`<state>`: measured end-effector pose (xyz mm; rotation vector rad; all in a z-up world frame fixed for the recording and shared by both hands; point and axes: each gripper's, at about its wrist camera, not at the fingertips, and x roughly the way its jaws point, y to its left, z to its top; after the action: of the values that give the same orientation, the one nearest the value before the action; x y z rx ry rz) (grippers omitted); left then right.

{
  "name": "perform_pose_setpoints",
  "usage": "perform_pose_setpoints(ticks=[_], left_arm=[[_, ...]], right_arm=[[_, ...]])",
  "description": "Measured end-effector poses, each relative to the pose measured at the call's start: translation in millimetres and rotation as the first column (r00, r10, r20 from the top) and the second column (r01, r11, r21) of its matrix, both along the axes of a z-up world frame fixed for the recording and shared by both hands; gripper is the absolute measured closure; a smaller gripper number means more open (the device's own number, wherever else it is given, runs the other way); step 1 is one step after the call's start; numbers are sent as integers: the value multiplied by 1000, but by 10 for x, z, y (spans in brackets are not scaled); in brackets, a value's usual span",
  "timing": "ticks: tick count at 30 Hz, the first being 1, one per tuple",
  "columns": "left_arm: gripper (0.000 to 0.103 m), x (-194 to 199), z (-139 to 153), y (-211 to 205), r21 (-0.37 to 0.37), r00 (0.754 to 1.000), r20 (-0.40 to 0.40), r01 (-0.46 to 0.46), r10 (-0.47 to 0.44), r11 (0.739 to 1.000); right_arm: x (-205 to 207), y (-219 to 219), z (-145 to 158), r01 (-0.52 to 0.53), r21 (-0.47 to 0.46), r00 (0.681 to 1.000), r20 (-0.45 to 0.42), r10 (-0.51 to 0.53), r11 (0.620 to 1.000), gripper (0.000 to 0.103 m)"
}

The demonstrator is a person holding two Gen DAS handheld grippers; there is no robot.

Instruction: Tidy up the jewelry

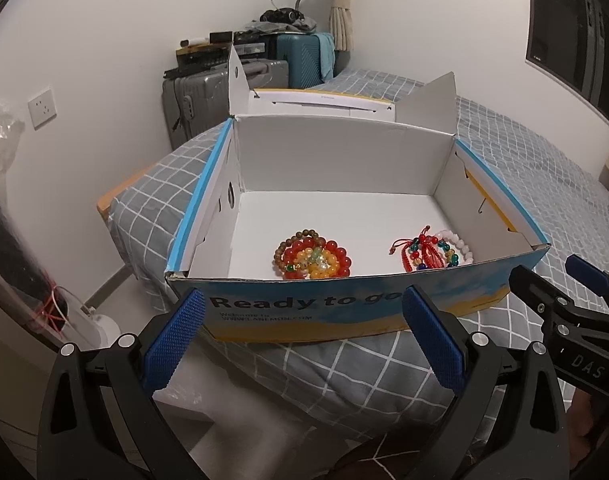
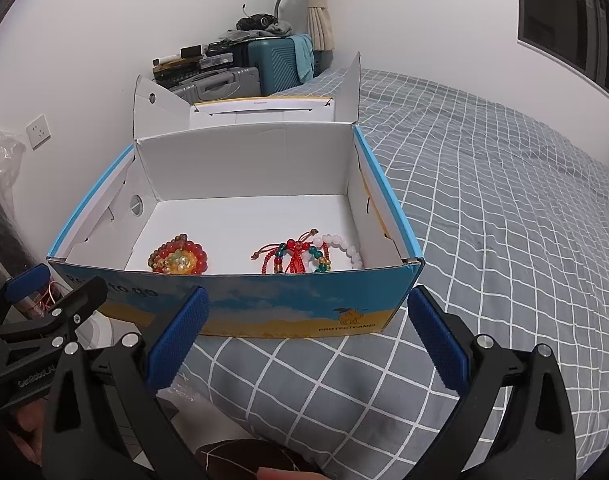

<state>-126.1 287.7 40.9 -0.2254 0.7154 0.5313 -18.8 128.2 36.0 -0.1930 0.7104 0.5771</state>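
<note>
Bracelets lie in two heaps on the floor of our open shoebox [image 1: 384, 304]: a nested red-and-orange bead coil [image 1: 310, 258] left, a red-cord and white-bead tangle [image 2: 308, 254] right. Its front reads "Ready to go" and "PROTECTCAMEL". Our left gripper [image 1: 302, 340] and right gripper [image 2: 308, 336] hover before it, jaws spread.

We hold left gripper [image 1: 302, 336] low, jaws spread wide, blue pads [image 1: 172, 344] facing each other, nothing between them. Right gripper [image 2: 306, 336] same: jaws wide apart, blue pads [image 2: 438, 344] bare. Both level, pointed forward, side by side, near each other. Each shows at edge of other's view. Bit of our hand [image 2: 280, 473] visible at bottom of right wrist view.
</note>
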Motion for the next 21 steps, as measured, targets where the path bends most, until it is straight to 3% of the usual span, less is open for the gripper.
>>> perform_pose_setpoints(ticks=[21], left_arm=[[6,19,29,38,-2,1000,-3,-8,8,1000]], right_arm=[[-15,1,-20,-1,-11,1000,0,1,1000,8]])
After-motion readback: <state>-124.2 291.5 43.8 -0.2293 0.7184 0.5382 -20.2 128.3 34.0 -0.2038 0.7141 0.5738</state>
